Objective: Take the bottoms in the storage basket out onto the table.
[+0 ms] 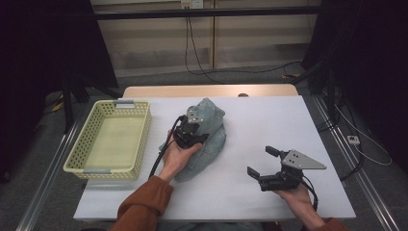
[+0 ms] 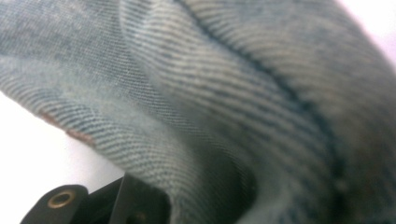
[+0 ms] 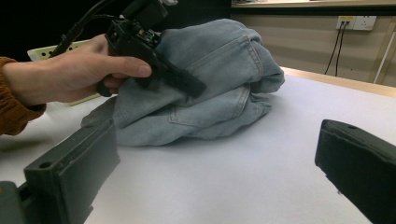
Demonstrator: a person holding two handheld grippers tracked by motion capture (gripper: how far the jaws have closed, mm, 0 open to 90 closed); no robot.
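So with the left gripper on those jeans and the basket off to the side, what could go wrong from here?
1. The left gripper seems to pinch only a fold of the bunched jeans, so lifting may unfurl the pile or let the denim slip out.
2. The right gripper hangs open and apart from the jeans, so a lift would be one-handed and trailing cloth may drag on the table.
3. The yellow basket looks light and could get nudged by hanging denim.

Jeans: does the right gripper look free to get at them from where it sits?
Probably yes. The right gripper has open jaws facing the jeans across bare white table. The left gripper is already on the side of the pile away from it, so the near side looks free.
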